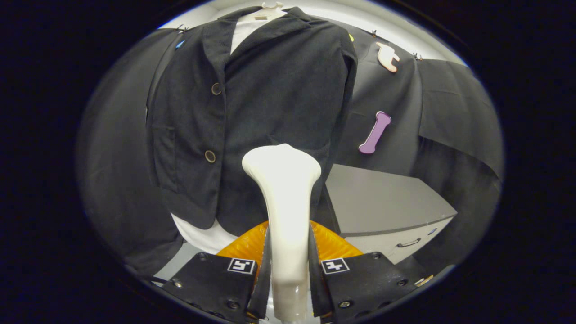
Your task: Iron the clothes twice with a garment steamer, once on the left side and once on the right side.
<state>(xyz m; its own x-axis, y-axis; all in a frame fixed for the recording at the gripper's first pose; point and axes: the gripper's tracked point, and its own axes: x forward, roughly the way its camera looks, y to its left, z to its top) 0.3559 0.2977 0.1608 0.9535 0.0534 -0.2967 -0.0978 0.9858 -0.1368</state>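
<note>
- The gripper (288,270) has both fingers clenched on the handle of the garment steamer (282,198), one finger on each side of the pale shaft. The steamer stands upright between them, and its flared head rises just ahead of the fingertips.
- The dark jacket (256,112) hangs on a hanger (271,5) at twelve o'clock from the steamer head, worn over a white shirt (245,29) that shows at the collar and again below the hem at about eight o'clock from the head.
- The steamer head sits in front of the jacket's lower front panel, just at three o'clock from the lower button (210,156). I cannot tell whether it touches the cloth or is merely near it.
- Progress, as a judgement: the steamer is already in hand and brought up to the garment, so the pick-up is done. No steam or change in the cloth is visible, so whether either pass has been made cannot be told. With the head low and near the middle, a stroke seems to be in hand.
- A grey cabinet (382,202) with a drawer handle stands at four o'clock from the steamer head, beside the jacket.
- Writing: no brand or readable label appears on the steamer or jacket. The square tags on the fingers carry patterns, not words.
</note>
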